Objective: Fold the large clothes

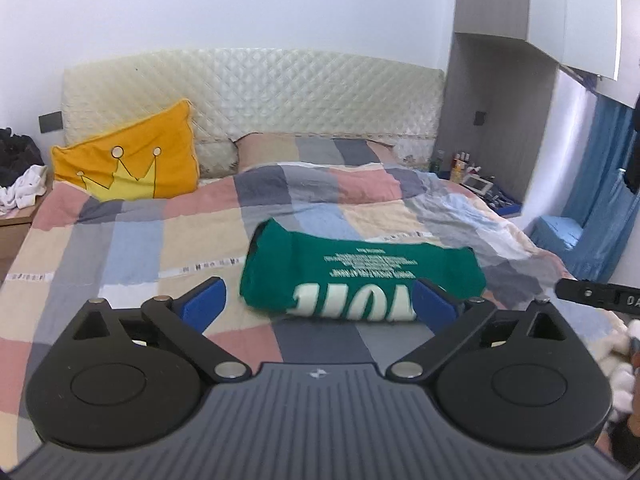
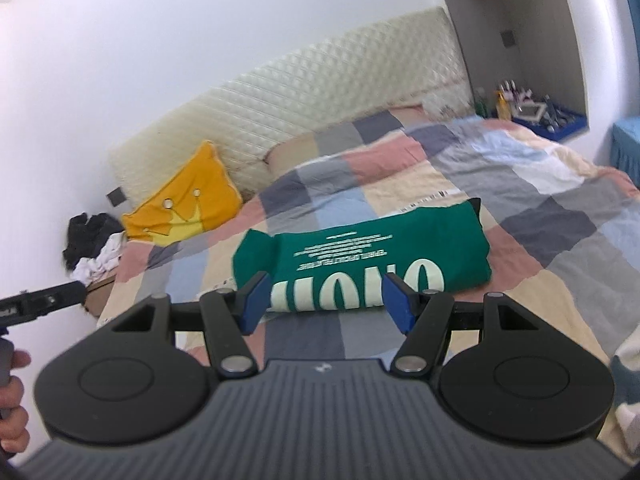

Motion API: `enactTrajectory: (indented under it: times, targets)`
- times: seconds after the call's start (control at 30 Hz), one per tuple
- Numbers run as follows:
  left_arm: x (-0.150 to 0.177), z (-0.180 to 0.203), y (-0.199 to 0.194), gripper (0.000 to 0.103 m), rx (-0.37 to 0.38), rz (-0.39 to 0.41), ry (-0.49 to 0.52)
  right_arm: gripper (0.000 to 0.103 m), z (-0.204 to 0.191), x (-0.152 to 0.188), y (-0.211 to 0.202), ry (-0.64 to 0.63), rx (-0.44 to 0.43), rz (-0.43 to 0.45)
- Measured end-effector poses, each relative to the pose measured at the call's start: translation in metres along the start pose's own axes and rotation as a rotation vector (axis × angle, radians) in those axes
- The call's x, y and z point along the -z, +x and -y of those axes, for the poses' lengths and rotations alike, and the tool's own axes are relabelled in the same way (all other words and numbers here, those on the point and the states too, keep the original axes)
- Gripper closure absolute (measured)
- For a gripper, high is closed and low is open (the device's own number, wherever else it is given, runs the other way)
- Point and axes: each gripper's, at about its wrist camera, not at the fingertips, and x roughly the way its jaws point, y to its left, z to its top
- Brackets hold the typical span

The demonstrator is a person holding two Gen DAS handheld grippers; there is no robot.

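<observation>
Soft, light green printed cotton garment (image 1: pixel 360 276) lies folded on patchwork-quilted bed (image 1: pixel 140 240); both grippers' jaws stand apart and empty; best lifted by folded edges.

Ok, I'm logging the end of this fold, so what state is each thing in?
green garment: folded into a compact bundle, lying on the bed, held by nothing
left gripper: open, empty
right gripper: open, empty
checked quilt: spread, rumpled at right
yellow pillow: propped against headboard

Left gripper (image 1: pixel 320 300) raised, angled slightly down, blue pads spread wide, nothing between. Right gripper (image 2: pixel 324 304) likewise raised, jaws partly apart, empty. Hand (image 2: pixel 14 412) on a handle at frame edge.
</observation>
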Motion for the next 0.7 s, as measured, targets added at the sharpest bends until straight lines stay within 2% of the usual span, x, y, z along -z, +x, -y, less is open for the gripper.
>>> enactTrajectory:
  times: [0.17,0.3,0.47,0.7]
  targets:
    - [0.035,0.011,-0.035,0.002,-0.01,0.046,0.023,0.038,-0.011,0.034,-0.028,-0.065,0.004,0.049]
    - [0.066,0.022,-0.052,0.002,0.011,0.069,0.043,0.038,-0.015,0.06,-0.041,-0.098,0.006,0.059]
    - [0.101,0.037,-0.057,0.002,0.001,0.09,0.057,0.038,-0.018,0.084,-0.053,-0.149,0.009,0.092]
    - [0.133,0.049,-0.06,0.002,0.008,0.112,0.057,0.038,-0.02,0.11,-0.061,-0.194,0.028,0.126]
